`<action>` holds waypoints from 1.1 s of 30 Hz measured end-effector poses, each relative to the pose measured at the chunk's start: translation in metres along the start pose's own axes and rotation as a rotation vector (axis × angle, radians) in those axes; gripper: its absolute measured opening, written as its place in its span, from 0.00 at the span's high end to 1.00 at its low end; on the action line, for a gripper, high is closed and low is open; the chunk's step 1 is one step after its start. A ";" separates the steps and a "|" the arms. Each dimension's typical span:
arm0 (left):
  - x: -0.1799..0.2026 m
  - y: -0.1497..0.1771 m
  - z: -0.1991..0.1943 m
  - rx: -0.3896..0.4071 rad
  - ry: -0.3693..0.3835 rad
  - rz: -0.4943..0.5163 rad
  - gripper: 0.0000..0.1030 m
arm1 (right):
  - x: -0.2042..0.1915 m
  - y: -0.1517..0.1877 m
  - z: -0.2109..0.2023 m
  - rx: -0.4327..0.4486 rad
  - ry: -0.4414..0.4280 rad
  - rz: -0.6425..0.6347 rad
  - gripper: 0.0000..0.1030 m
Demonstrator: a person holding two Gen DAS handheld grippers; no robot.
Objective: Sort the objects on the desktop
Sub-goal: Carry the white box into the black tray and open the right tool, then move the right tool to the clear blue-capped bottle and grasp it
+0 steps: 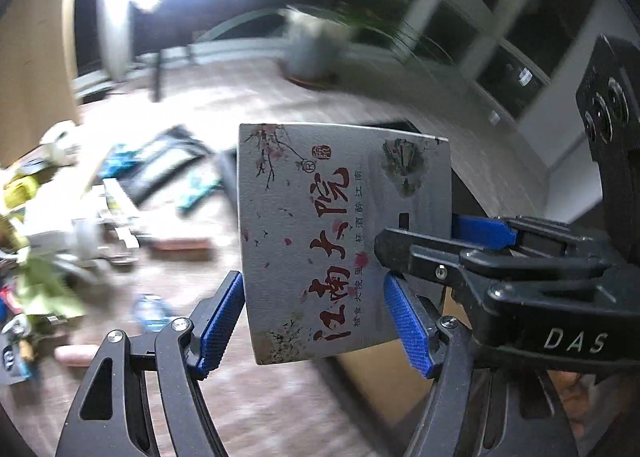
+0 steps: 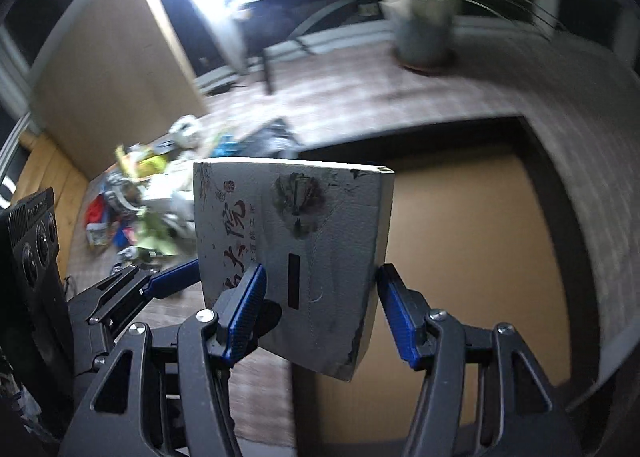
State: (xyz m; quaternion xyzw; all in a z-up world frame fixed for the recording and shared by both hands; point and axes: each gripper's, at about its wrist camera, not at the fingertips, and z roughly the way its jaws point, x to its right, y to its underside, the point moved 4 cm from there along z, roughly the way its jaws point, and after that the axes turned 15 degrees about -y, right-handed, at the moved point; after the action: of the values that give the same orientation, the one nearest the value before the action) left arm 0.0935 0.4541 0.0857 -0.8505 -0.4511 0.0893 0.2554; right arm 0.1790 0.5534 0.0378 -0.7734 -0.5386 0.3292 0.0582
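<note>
A grey box printed with red Chinese characters and plum blossoms is held in the air between both grippers. My left gripper is shut on its near end, blue pads on both sides. My right gripper is shut on the same box, and its black fingers reach in from the right in the left wrist view. The left gripper's blue pad shows at the box's left edge in the right wrist view. The box hangs over the edge of a brown cardboard bin.
A pile of mixed small items lies on the wooden desk to the left, including packets, a tape roll and dark flat packages. A potted plant stands at the far side. The open bin has dark rims.
</note>
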 end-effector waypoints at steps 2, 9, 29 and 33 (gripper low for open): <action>0.022 0.001 0.005 -0.018 0.022 0.038 0.34 | 0.020 0.007 -0.010 0.011 0.021 0.030 0.44; 0.072 0.009 0.010 -0.064 0.077 0.121 0.34 | 0.059 0.024 -0.031 0.023 0.058 0.092 0.44; -0.009 0.014 -0.001 -0.031 -0.095 0.057 0.32 | 0.003 0.015 -0.006 -0.001 0.018 -0.024 0.44; -0.045 0.022 0.004 -0.047 -0.160 0.002 0.32 | -0.027 0.010 0.015 -0.033 -0.008 -0.090 0.44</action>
State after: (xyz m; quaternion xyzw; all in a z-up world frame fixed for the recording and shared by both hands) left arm 0.0820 0.4086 0.0670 -0.8468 -0.4713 0.1464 0.1985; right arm 0.1733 0.5220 0.0337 -0.7480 -0.5783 0.3205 0.0578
